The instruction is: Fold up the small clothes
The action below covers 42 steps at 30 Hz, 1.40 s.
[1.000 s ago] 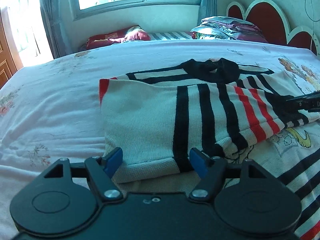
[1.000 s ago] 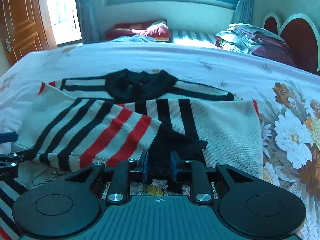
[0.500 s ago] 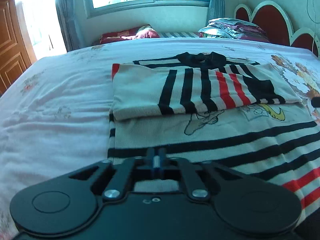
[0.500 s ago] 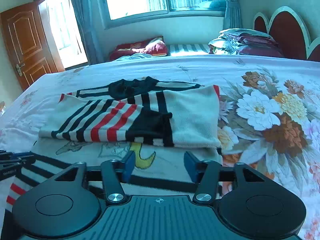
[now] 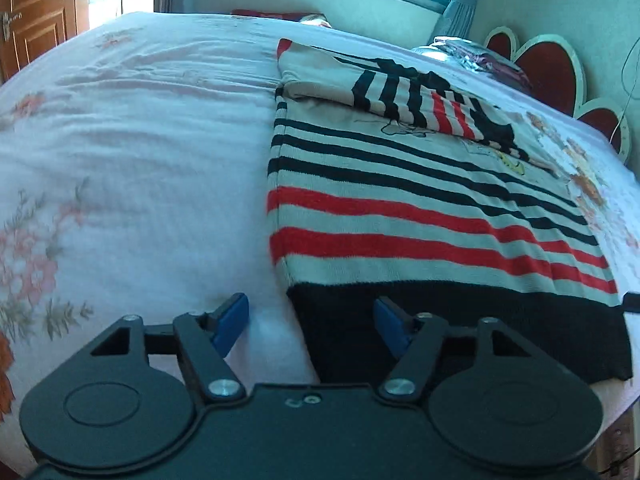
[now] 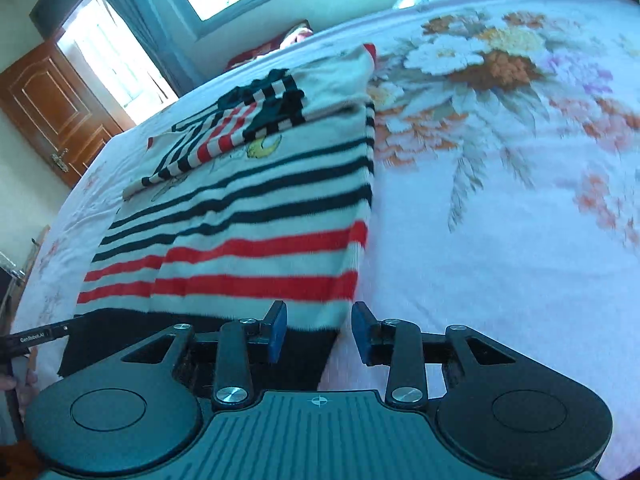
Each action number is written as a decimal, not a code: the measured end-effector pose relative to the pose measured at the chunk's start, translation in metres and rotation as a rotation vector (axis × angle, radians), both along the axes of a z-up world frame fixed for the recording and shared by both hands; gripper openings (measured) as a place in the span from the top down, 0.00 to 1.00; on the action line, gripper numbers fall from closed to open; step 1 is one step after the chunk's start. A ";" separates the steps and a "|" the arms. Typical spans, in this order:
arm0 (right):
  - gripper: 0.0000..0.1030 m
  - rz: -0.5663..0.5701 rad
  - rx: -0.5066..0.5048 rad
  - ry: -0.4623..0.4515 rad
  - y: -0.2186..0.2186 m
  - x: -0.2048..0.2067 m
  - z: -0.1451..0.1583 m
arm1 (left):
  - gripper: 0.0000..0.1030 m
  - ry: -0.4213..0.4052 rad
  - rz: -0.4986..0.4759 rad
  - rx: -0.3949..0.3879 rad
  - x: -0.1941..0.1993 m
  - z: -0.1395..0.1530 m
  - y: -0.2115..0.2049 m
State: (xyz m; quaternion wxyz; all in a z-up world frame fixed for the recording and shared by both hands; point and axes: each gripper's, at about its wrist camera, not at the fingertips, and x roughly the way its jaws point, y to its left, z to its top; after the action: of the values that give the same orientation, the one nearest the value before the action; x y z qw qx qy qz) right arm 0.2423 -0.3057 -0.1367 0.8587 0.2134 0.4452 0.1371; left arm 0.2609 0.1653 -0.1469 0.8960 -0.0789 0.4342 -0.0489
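Both the left gripper (image 5: 310, 322) and right gripper (image 6: 318, 330) hover spread apart at the sweater's (image 5: 420, 208) black hem corners on the bed (image 5: 140, 140).

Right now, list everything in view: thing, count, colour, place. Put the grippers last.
Striped sweater: one, cream with black and red stripes, flat on the bed, sleeves folded across the chest.
Bed: one, white floral sheet, under the sweater.
Headboard: one, red with pale edging, far end.
Folded bedding: one pile, by the headboard.
Door: one, brown wood, left.
Left gripper: open, at the black hem's left corner.
Right gripper: open, at the hem's right corner.
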 end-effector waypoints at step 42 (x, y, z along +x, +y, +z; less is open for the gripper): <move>0.96 -0.013 0.254 -0.187 -0.022 0.042 0.045 | 0.96 -0.176 0.073 -0.369 0.032 0.053 0.027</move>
State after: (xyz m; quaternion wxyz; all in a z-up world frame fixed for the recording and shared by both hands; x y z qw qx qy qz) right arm 0.2839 -0.3276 -0.0913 0.8633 0.3095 0.3412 0.2060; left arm 0.2931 0.1924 -0.0938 0.9020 -0.2529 0.3346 -0.1019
